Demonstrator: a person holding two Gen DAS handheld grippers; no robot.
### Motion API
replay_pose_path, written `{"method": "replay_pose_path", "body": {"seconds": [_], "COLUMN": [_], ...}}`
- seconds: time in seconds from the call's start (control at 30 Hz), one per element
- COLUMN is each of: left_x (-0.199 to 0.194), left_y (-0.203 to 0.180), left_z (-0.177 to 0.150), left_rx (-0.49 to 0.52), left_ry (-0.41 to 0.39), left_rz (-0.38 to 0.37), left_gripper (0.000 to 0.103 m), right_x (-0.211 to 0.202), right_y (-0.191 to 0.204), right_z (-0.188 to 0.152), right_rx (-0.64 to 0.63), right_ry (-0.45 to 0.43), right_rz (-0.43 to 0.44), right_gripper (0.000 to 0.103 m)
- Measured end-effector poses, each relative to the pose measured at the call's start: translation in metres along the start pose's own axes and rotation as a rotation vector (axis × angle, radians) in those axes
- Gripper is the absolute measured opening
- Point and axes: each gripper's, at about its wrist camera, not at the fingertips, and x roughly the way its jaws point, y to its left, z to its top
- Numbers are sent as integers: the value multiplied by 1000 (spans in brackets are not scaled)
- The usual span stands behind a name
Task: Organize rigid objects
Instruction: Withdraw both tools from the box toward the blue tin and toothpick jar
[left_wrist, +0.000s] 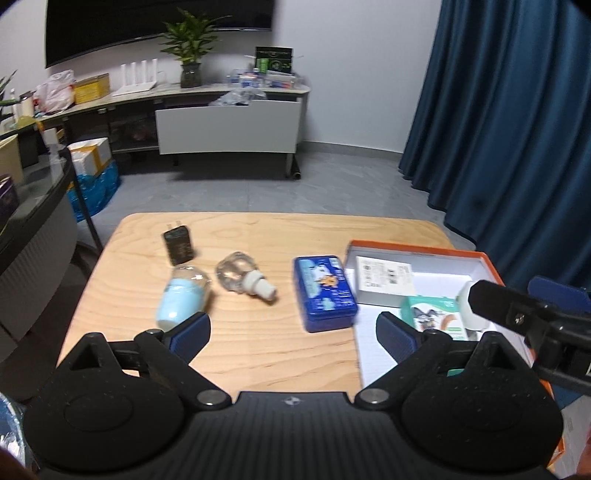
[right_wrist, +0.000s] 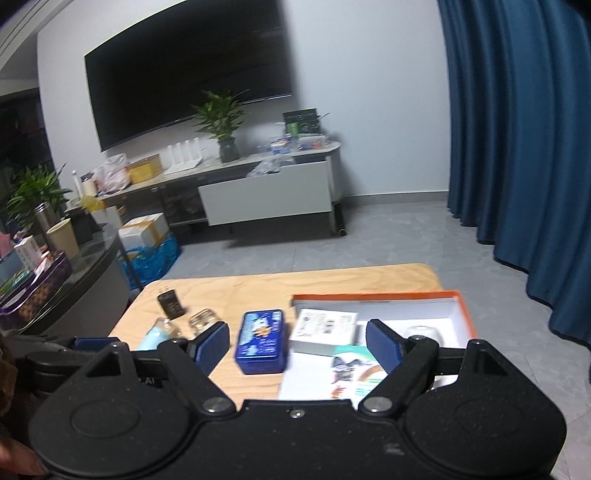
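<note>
On the wooden table (left_wrist: 258, 350) lie a black charger (left_wrist: 178, 245), a light-blue bottle (left_wrist: 183, 300), a clear bottle with a white cap (left_wrist: 242, 277) and a blue tin (left_wrist: 324, 292). An orange-rimmed white box (left_wrist: 439, 264) at the right holds a white carton (left_wrist: 384, 277), a green pet-picture box (left_wrist: 436, 317) and a white round object (left_wrist: 471, 306). My left gripper (left_wrist: 293, 330) is open and empty, above the table's near side. My right gripper (right_wrist: 295, 343) is open and empty, above the blue tin (right_wrist: 261, 345) and the box (right_wrist: 424, 306).
A grey counter (left_wrist: 33, 221) with tins stands left of the table. Behind are a TV console (left_wrist: 229, 125) with a plant (left_wrist: 190, 44), cartons on the floor (left_wrist: 92, 166), and a blue curtain (left_wrist: 517, 129) at the right. The right gripper's body (left_wrist: 535, 317) reaches over the box.
</note>
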Motion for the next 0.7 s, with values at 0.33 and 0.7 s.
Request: {"method": "replay_pose_path", "body": {"seconds": [0.33, 0.7], "left_x": [-1, 7], "left_y": [45, 82], "left_z": [-13, -23], "left_rx": [-67, -126], "left_ry": [18, 44], "left_rz": [43, 86], "left_gripper": [99, 99], "right_x": [19, 41], "right_y": [33, 48], "right_z": [-10, -22], "right_rx": [-47, -57], "right_ry": [48, 104], "right_rz": [56, 91], "right_gripper": [96, 96]}}
